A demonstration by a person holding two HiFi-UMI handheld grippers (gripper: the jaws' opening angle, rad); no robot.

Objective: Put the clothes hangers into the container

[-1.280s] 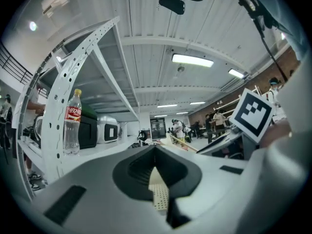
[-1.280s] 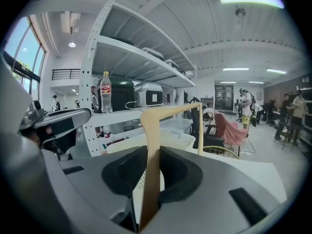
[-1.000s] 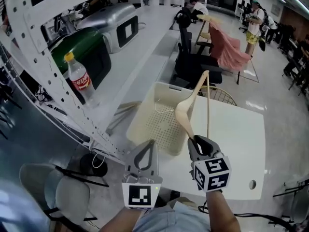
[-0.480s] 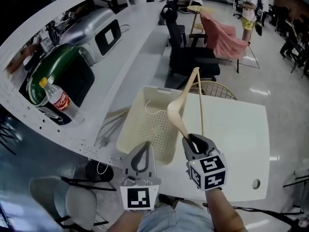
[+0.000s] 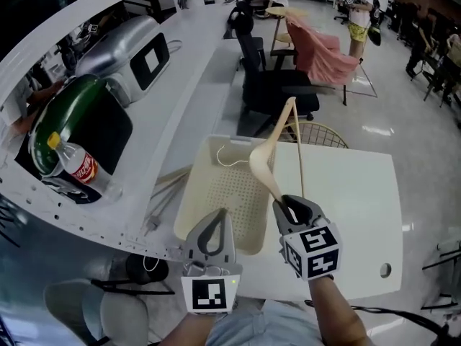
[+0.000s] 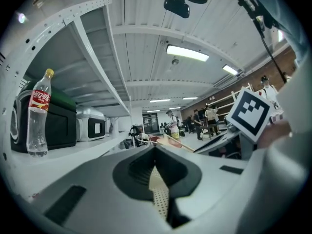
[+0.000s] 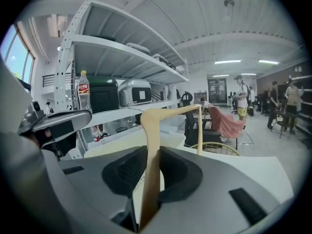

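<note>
Over the white surface [image 5: 353,193], the right tool [image 5: 289,206] clamps the hanger [image 5: 261,166], probably next lowered left into the container [image 5: 223,193]; left tool [image 5: 221,216] closed, empty.

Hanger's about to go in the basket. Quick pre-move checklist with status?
1. Grip: right hand-held gripper shut on one end of the pale wooden clothes hanger: ok.
2. Cream perforated plastic basket open-topped on the white table: ok.
3. Hanger inside the rim: not ok; it slants upward, far end past the far rim.
4. Hanger's thin wire hook free of the basket wall: cannot tell.
5. Left hand-held gripper shut, empty, beside the hanger's path: ok.
</note>
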